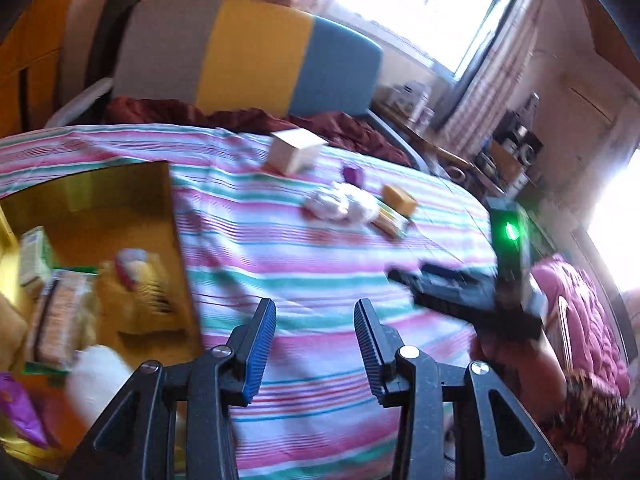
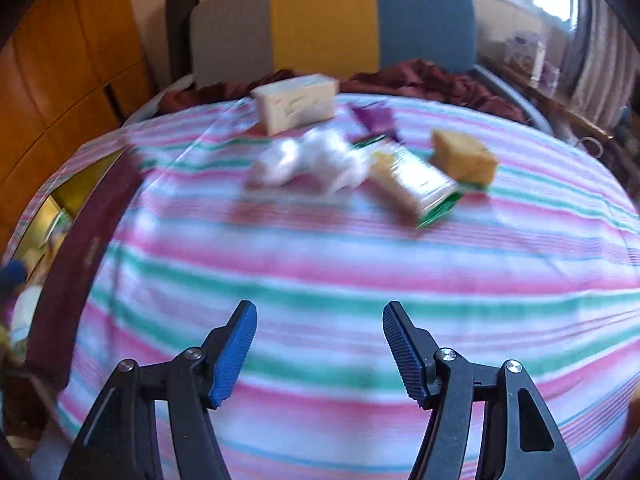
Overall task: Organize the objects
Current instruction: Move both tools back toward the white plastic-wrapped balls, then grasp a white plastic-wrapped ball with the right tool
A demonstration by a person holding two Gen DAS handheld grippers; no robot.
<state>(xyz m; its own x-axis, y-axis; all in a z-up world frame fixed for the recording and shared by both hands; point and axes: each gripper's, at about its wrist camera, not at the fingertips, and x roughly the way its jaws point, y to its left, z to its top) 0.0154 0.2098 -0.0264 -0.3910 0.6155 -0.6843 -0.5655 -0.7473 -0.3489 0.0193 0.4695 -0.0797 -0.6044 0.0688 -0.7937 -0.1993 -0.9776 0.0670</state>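
Clutter sits in a loose cluster toward the far end of my striped bedsheet [image 2: 320, 280]: a cream box [image 2: 296, 102] nearest the headboard [image 2: 328, 20], a small purple packet [image 2: 378, 118] beside it, a crumpled white bag [image 2: 308, 160] in the middle, a long carton with green edges [image 2: 416, 182] touching the bag's right side, and a yellow block [image 2: 464, 156] just beyond the carton. All of it is blurred, so I cannot read any print. At the left edge of the bed I see an open cardboard box [image 1: 132, 208] already holding several packets and a small green-and-white carton. My left gripper [image 1: 316, 340] hangs over bare sheet with its jaws parted and nothing between them. My right gripper [image 2: 318, 344] is the same, spread wider and empty, well short of the cluster. From the left camera I also see its black body with a green light glowing.
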